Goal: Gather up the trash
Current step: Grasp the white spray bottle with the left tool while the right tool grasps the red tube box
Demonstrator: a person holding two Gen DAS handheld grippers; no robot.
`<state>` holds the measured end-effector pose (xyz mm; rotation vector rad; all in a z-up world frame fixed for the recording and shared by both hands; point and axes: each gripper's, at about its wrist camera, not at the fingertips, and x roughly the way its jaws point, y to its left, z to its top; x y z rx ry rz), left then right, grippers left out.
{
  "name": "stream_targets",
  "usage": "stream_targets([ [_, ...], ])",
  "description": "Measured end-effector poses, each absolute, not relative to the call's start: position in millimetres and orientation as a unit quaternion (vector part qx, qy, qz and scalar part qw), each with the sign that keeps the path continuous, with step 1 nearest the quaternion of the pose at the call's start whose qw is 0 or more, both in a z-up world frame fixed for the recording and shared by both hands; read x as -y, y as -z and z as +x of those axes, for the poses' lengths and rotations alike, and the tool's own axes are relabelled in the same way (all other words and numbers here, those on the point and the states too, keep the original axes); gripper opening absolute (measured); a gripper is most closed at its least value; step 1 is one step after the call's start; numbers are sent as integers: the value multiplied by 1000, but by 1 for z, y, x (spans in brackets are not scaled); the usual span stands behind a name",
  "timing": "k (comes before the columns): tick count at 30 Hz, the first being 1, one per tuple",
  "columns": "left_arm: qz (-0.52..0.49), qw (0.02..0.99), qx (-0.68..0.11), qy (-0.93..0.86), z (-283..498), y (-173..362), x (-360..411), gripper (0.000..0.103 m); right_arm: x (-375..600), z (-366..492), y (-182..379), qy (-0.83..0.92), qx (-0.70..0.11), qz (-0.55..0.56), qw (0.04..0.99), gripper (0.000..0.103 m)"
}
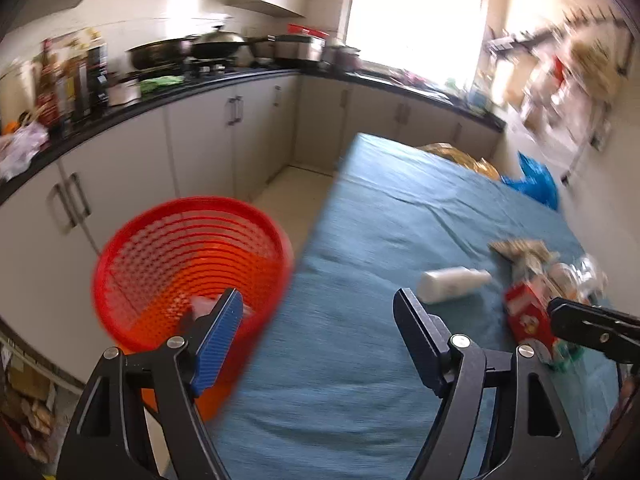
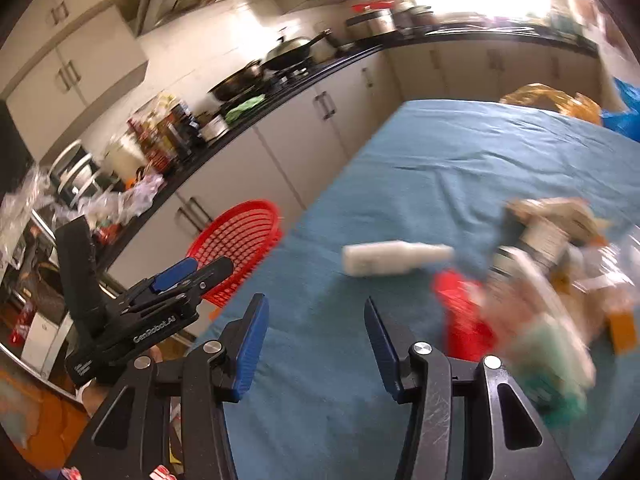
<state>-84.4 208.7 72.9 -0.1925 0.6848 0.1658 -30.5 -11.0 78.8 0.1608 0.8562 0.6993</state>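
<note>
Both my grippers, left gripper (image 1: 318,316) and right gripper (image 2: 316,322), gape empty over the blue cloth (image 1: 360,216). Ahead lie a white bottle (image 2: 394,258) and a trash heap (image 2: 552,264) (blurred); the red basket (image 1: 192,264) waits beside the table's left edge. Grabbing carelessly could roll that bottle away.

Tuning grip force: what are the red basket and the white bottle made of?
Red basket: looks like rigid moulded plastic, glossy, with a perforated lattice wall. White bottle, lying on the teal cloth: probably opaque plastic, matte; blur leaves it open.
</note>
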Motion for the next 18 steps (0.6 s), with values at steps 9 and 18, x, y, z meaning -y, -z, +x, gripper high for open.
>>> stream_targets([
  [9,-39,936,-347,-48,-66,-75,-155,77,55,-30,-72,-287,-388,24,875,54],
  [18,-33,929,-366,-30,-44,-73,-147,77,30,-2,-36,-279,-430,-29,858,49],
])
